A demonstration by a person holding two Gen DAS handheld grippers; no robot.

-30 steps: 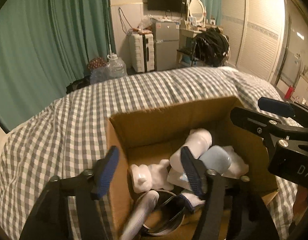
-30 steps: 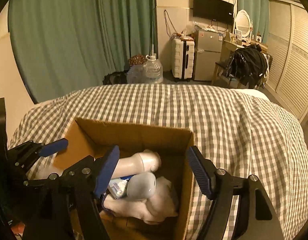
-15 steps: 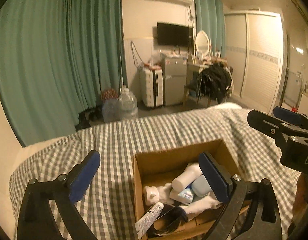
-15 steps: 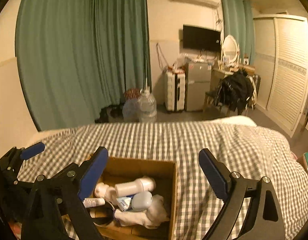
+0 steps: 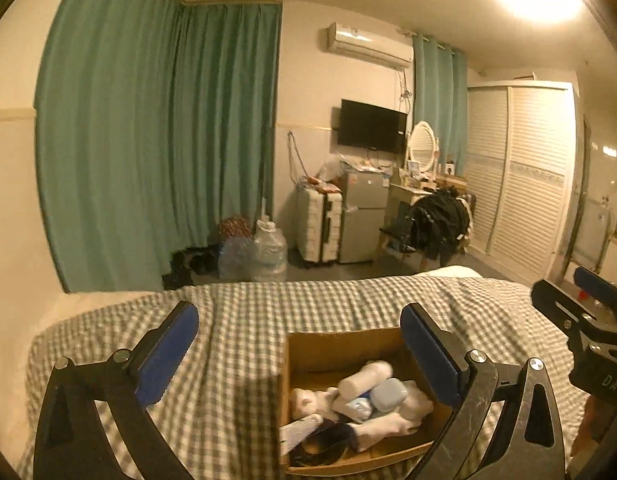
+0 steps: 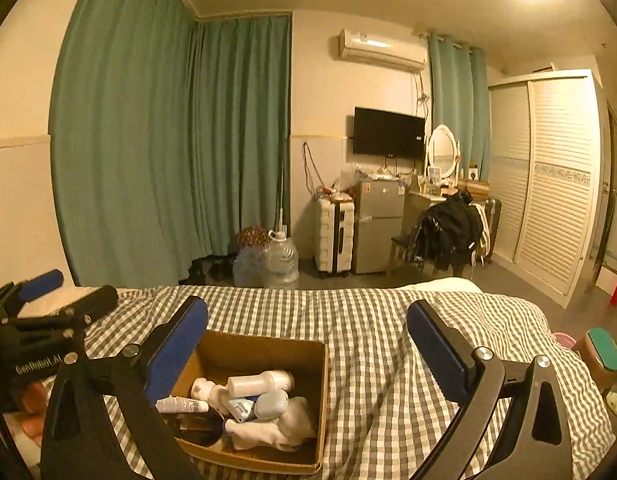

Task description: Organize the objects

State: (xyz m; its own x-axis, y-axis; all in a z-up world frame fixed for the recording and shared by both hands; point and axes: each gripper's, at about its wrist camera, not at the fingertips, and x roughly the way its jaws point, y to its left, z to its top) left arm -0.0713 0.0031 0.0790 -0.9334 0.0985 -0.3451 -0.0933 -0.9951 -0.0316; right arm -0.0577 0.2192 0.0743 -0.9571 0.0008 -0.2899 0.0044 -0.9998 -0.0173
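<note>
An open cardboard box [image 5: 340, 342] [image 6: 264, 350] sits on the checked bed. Inside lie a white bottle [image 5: 364, 378] [image 6: 260, 383], a pale blue case [image 5: 388, 394] [image 6: 271, 404], a white tube [image 6: 180, 405], white socks [image 6: 276, 430] and a dark round thing [image 5: 328, 440]. My left gripper [image 5: 298, 352] is open and empty, held high above and behind the box. My right gripper [image 6: 308, 346] is open and empty, also raised above the box. Each gripper shows at the edge of the other's view.
The checked bedspread [image 6: 368, 320] covers the whole bed. Beyond the bed stand water jugs [image 6: 280, 260], a white suitcase [image 6: 334, 236], a small fridge [image 6: 378, 224], a chair with a black jacket [image 6: 448, 232] and a white wardrobe [image 6: 548, 184]. Green curtains [image 6: 168, 140] hang on the left.
Both grippers have risen and pulled back from the box, so it looks smaller and lower. Both have opened wider. The box contents have not moved.
</note>
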